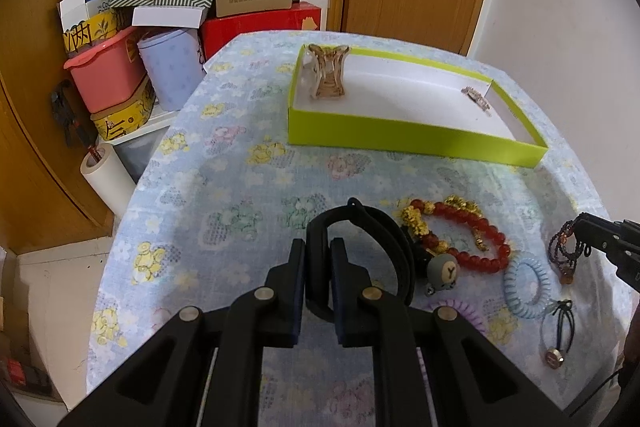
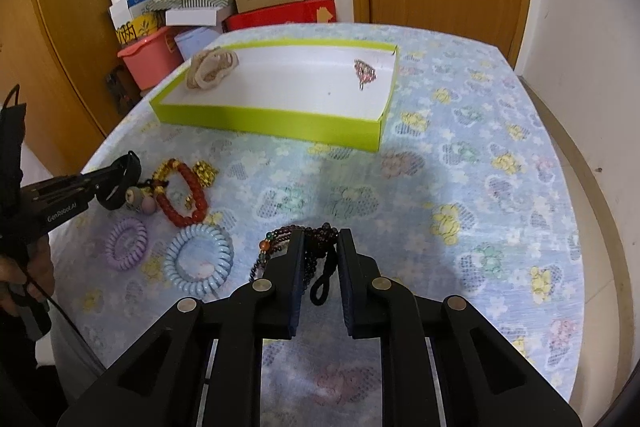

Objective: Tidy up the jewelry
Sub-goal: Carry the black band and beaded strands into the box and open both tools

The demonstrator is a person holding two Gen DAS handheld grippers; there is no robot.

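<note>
Left wrist view, from left to right: shows the left claw (image 1: pixel 319 243) nearly closed, pads pinching one side of a black band (image 1: pixel 372 223) whose loop arches ahead of the tips over the desk (image 1: pixel 224 163). Just right of it lie a red bead bracelet (image 1: pixel 480 239) with gold charms and a blue coil tie (image 1: pixel 524 285). Further back sits the green tray (image 1: pixel 400 141), holding an amber hair clip (image 1: pixel 329 77) at its left corner and a small sparkly piece (image 1: pixel 476 98) at its right.

Right wrist view: shows the right claw (image 2: pixel 321 239) narrowed on a dark bead bracelet (image 2: pixel 276 241), strands bunched between the pads, a black cord loop dangling below.

Handling, as judged: band probably light, soft and springy, so needs a firm pinch across its flat width, as now. Bead bracelet probably light but limp and slippery, with round beads apt to roll out of a flat grip; better gathered with several strands together, or taken near the cord knot. Thread looks fragile, so calls for no tugging. Both likely belong in the tray's bare middle.
</note>
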